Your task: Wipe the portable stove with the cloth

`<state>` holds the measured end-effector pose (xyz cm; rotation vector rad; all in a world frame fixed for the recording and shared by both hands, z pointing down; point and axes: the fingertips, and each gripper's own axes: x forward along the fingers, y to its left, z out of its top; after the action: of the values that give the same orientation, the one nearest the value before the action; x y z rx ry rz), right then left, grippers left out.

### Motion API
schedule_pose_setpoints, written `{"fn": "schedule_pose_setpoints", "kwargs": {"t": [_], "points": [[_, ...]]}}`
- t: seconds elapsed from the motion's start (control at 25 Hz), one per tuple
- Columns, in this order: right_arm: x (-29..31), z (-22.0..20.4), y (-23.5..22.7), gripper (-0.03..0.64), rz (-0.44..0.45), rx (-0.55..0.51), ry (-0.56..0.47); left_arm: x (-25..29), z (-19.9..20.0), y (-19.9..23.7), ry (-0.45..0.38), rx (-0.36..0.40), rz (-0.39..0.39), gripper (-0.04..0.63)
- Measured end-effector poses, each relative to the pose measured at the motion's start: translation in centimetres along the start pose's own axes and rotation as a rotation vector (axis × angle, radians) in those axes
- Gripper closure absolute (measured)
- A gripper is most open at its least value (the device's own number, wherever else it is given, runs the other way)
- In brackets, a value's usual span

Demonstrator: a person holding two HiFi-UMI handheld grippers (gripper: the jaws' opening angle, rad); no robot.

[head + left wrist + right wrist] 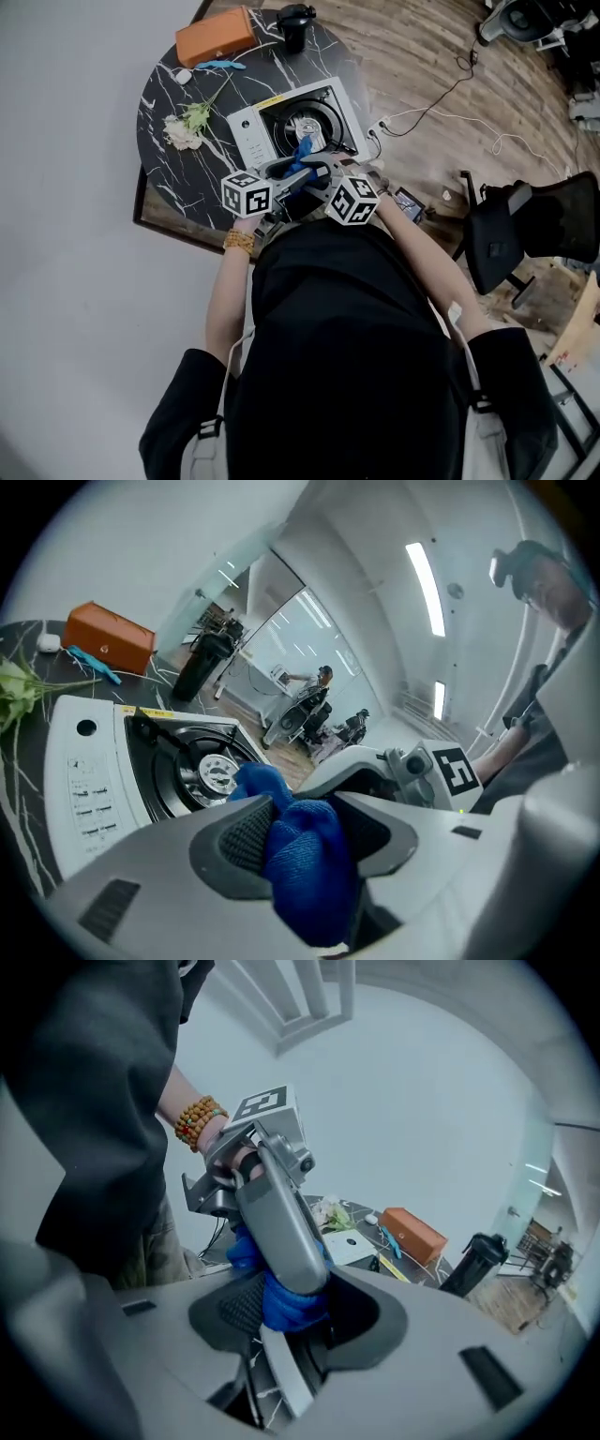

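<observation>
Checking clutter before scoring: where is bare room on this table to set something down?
Bare marble: between the flower and the table's near-left rim; a strip between the orange box and the stove. Crowded: the stove's near side, where left gripper and right gripper meet over the blue cloth.

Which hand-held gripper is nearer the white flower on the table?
Left. In the head view, the left hand-held gripper is below and to the right of the flower. The right hand-held gripper lies beyond it, farther right.
</observation>
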<state>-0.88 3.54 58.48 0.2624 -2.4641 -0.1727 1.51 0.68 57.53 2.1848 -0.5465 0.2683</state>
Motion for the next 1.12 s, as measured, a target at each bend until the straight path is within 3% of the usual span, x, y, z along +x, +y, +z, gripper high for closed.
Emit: {"fn": "schedule_pose_setpoints", "kwargs": {"t": [0.08,0.16,0.32,0.52,0.64,0.72,0.8,1.12], "points": [[-0.2,-0.9,0.5,0.477,0.011,0.035,0.018,0.1,-0.4,-0.1,0.011,0.017,0.0,0.386],[-0.5,-2.3,0.7,0.488,0.009,0.057,0.061,-0.3,-0.8,0.3,0.034,0.083,0.046,0.368],[-0.1,-5.4,0.5,0.488,0.003,0.041,0.185,-3.3,-1.3,4.4,0.078,0.187,0.265,0.359],[4.0,-6.1,1.0,0.488,0.083,0.031,0.309,-4.9,-2.9,10.4,0.18,0.236,0.512,0.36],[5.0,-6.5,1.3,0.488,0.125,0.015,0.369,-5.0,-3.6,12.7,0.278,0.364,0.63,0.364],[5.0,-6.7,1.3,0.495,0.131,0.001,0.398,-4.9,-3.2,12.8,0.306,0.453,0.656,0.365],[4.8,-7.0,1.4,0.499,0.134,-0.018,0.427,-4.6,-3.1,12.6,0.313,0.491,0.65,0.365],[2.1,-9.8,0.0,0.511,0.117,0.023,0.503,-4.8,-3.3,12.6,0.329,0.456,0.643,0.364]]}}
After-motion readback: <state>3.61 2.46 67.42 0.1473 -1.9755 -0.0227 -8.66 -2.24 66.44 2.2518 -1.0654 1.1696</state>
